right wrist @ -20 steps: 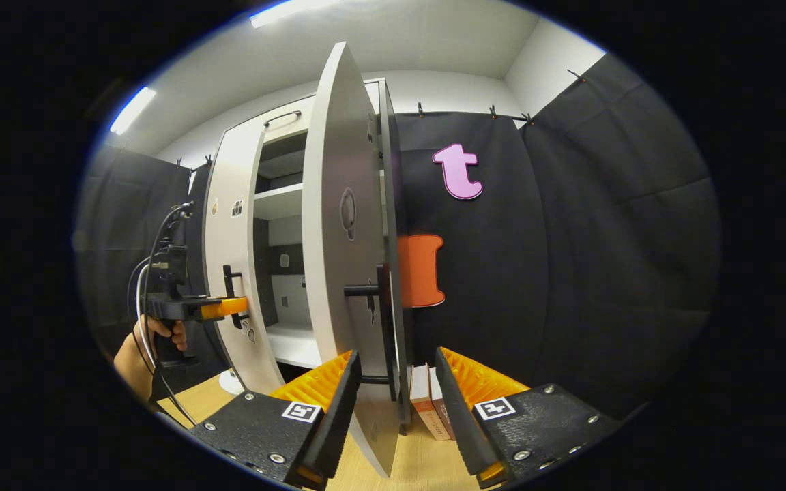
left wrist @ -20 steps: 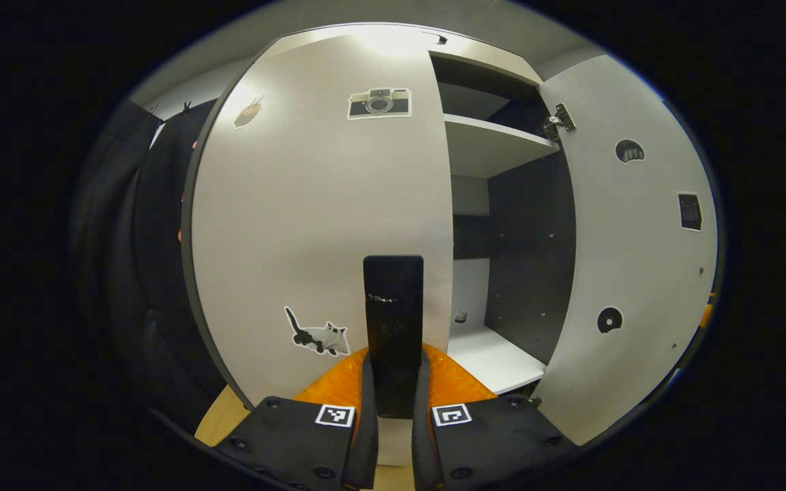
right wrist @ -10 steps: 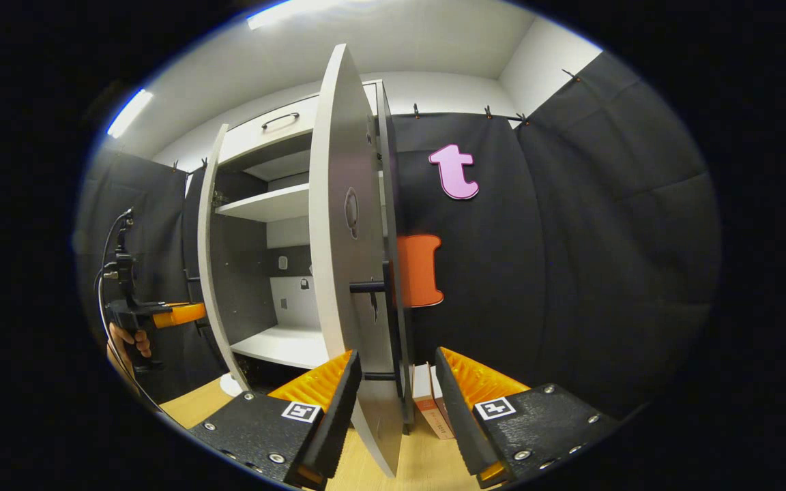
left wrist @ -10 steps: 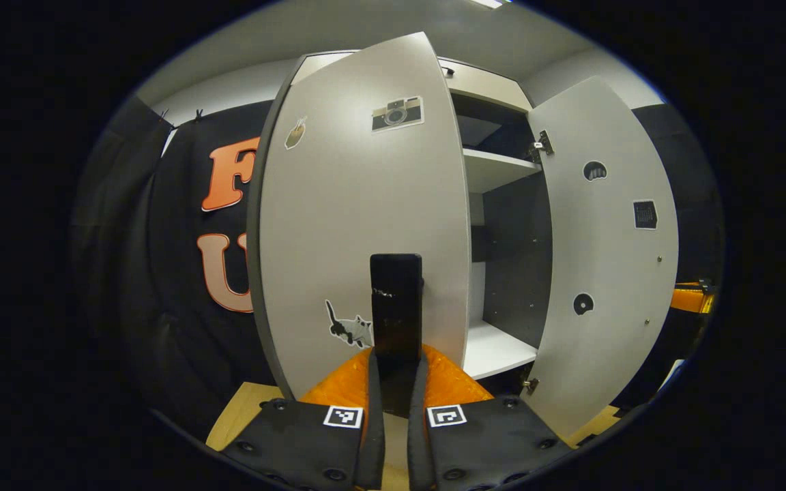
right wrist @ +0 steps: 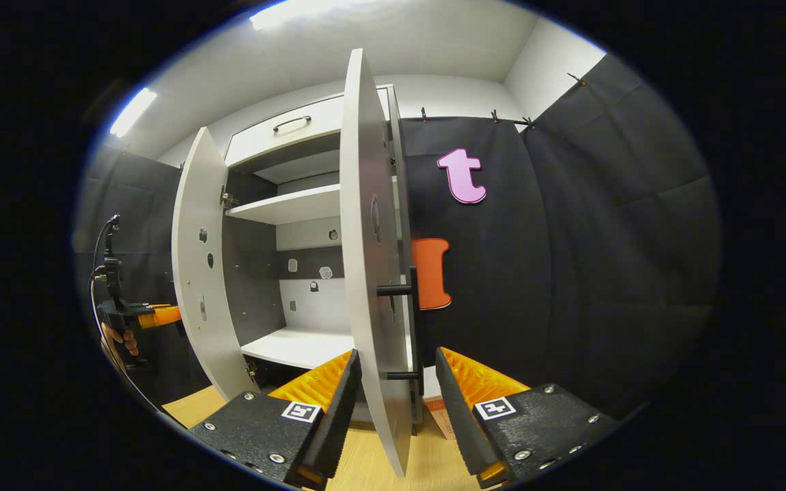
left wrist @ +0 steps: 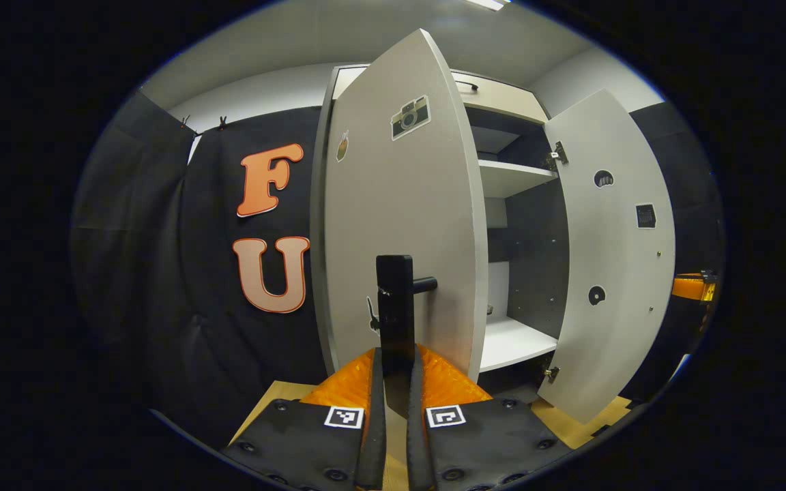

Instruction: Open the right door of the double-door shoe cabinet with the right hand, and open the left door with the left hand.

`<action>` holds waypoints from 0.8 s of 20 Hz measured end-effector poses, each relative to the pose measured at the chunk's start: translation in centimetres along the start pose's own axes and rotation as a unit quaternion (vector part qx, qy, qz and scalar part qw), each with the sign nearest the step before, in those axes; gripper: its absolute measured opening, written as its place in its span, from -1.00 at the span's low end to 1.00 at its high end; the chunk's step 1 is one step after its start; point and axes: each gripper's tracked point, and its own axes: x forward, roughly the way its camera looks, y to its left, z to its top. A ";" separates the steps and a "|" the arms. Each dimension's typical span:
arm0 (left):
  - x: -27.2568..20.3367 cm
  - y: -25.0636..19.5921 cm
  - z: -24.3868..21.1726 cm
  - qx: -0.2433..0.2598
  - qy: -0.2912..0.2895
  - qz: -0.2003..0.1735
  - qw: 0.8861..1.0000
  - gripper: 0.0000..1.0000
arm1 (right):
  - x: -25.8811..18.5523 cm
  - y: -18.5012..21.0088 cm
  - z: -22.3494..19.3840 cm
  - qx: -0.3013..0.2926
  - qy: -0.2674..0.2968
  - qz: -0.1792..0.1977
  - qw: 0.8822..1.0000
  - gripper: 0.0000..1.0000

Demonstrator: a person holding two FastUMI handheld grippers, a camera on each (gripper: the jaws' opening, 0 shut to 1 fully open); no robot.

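Note:
The white shoe cabinet (right wrist: 297, 204) has both doors swung out. In the left gripper view, the left door (left wrist: 400, 225), with a camera sticker, stands at an angle in front of me. My left gripper (left wrist: 395, 358) is shut on its black handle (left wrist: 395, 293). The right door (left wrist: 611, 259) hangs open at the right. In the right gripper view, the right door (right wrist: 372, 273) is seen edge-on. My right gripper (right wrist: 396, 361) is open, with the door edge and its black handle (right wrist: 416, 320) between the fingers, untouched. The left gripper (right wrist: 147, 316), held by a hand (right wrist: 117, 337), is beside the left door (right wrist: 195, 273).
Inside the cabinet are white shelves (left wrist: 512, 177) and dark side walls. A drawer (right wrist: 294, 123) with a handle tops the cabinet. A small box (right wrist: 442, 412) stands on the wooden floor (right wrist: 366, 457) behind the right door. Black cloth walls close in on both sides.
The left door has swung much wider with the left gripper shut on its handle. The right door has opened slightly more, and the right gripper stays open around its edge.

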 end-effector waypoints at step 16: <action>-1.1 4.5 0.9 0.003 -0.027 0.066 0.997 -0.68 | -1.4 4.4 1.0 -0.025 -0.014 0.030 0.999 0.56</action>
